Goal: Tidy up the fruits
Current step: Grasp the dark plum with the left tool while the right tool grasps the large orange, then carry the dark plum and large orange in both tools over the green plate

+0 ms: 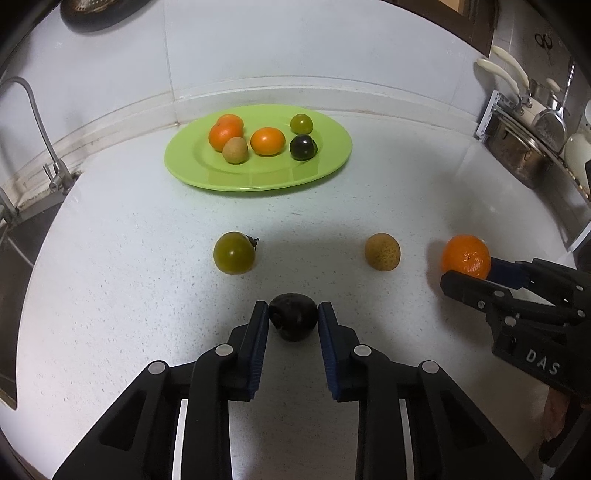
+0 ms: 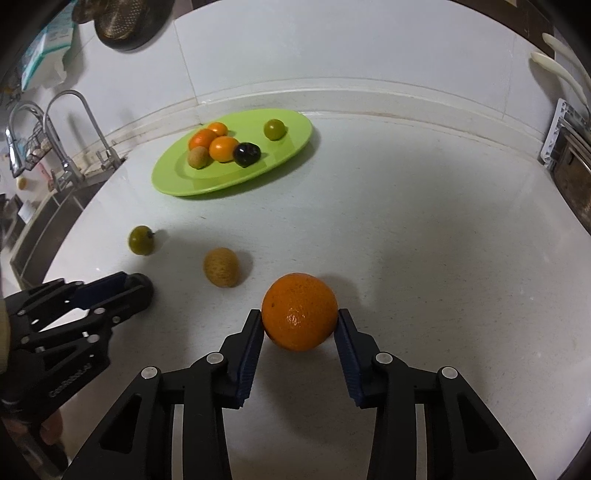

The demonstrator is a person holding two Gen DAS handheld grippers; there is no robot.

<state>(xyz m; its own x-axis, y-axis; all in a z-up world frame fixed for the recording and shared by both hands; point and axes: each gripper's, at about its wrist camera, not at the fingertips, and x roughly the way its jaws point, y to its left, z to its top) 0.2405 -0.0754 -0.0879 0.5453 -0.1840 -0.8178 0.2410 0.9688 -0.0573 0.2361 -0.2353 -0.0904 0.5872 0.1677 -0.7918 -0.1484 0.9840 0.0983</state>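
A green plate (image 1: pixel 325 162) (image 2: pixel 288 147) at the back of the white counter holds several fruits: oranges, a tan one, a green one and a dark one. My left gripper (image 1: pixel 293 314) is shut on a dark fruit (image 1: pixel 293 320) that rests on the counter. My right gripper (image 2: pixel 300 322) is shut on an orange (image 2: pixel 300 312), which also shows in the left wrist view (image 1: pixel 466 256). A loose green fruit (image 1: pixel 234 252) (image 2: pixel 140 240) and a loose tan fruit (image 1: pixel 382 252) (image 2: pixel 221 267) lie on the counter between the grippers and the plate.
A sink with a tap (image 1: pixel 40 125) (image 2: pixel 70 140) lies at the left. A dish rack with pots and utensils (image 1: pixel 532 140) stands at the right. A dark strainer (image 2: pixel 122 22) hangs on the tiled wall.
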